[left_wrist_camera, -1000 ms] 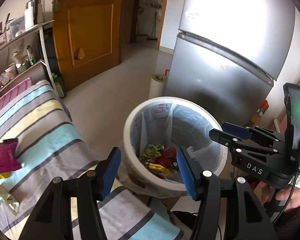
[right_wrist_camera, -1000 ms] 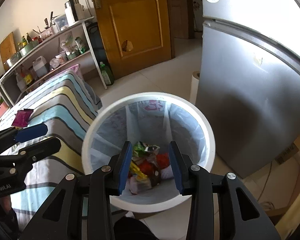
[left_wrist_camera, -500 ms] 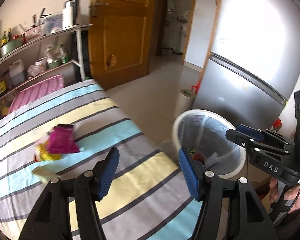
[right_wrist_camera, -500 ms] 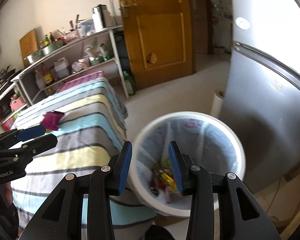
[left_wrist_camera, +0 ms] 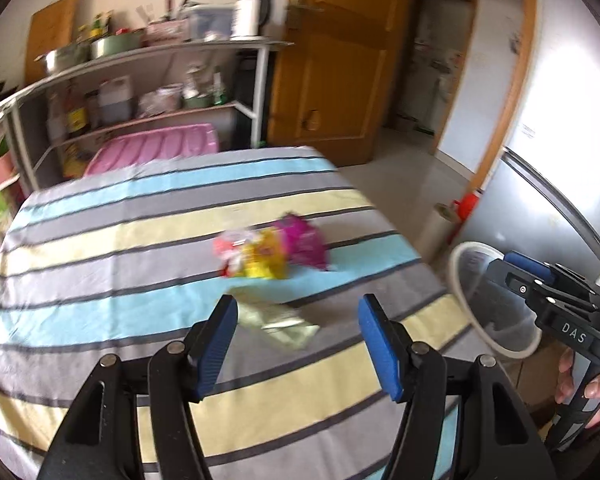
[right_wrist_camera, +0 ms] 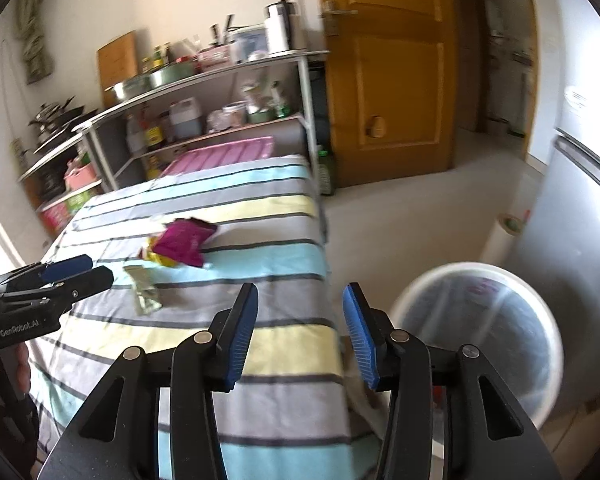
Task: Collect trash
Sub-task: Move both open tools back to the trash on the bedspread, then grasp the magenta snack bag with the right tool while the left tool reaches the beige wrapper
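Two grippers, left gripper (left_wrist_camera: 294,336) and right gripper (right_wrist_camera: 300,330), both spread apart, empty. Wrappers (left_wrist_camera: 272,250) on striped table (left_wrist_camera: 100,240); bin (right_wrist_camera: 480,340) beside table.

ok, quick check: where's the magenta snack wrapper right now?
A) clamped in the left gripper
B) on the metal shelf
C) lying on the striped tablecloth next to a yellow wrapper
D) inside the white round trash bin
C: the magenta snack wrapper lies on the striped tablecloth against the yellow wrapper, while the left gripper is open and empty and the white round trash bin stands on the floor beside the table.
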Demonstrator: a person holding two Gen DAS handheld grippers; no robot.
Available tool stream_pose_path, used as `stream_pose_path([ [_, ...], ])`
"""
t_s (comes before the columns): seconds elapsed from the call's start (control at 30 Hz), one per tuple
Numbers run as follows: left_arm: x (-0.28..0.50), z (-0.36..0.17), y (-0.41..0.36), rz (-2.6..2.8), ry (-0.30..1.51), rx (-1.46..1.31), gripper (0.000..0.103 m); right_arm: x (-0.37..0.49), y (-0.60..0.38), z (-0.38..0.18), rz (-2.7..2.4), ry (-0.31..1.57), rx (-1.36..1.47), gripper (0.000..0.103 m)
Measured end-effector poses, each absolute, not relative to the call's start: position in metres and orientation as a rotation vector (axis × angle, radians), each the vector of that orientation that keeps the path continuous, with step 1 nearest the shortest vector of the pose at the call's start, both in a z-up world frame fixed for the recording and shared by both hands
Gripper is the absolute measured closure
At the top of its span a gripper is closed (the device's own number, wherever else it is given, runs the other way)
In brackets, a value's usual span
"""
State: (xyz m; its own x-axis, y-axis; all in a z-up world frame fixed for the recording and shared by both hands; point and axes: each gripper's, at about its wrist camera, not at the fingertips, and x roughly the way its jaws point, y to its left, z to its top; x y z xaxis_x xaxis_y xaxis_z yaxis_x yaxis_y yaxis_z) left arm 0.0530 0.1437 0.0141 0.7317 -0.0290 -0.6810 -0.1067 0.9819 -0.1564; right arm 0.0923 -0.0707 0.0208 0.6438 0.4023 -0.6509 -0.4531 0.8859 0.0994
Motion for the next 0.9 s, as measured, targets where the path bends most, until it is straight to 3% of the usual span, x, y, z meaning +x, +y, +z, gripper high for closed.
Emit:
stream_pose_path([
  [0.47,0.073,-0.022,0.178,0.040,0.851,-0.257,0.033,0.144,0.035,0.003,0.712,0.816,-0.095,0.051],
  [0.9,0.096,-0.043,0.182,0.055,0.911,-0.282,0.029,0.189,0.076,-0.028,0.788,0.932,-0.044,0.045],
])
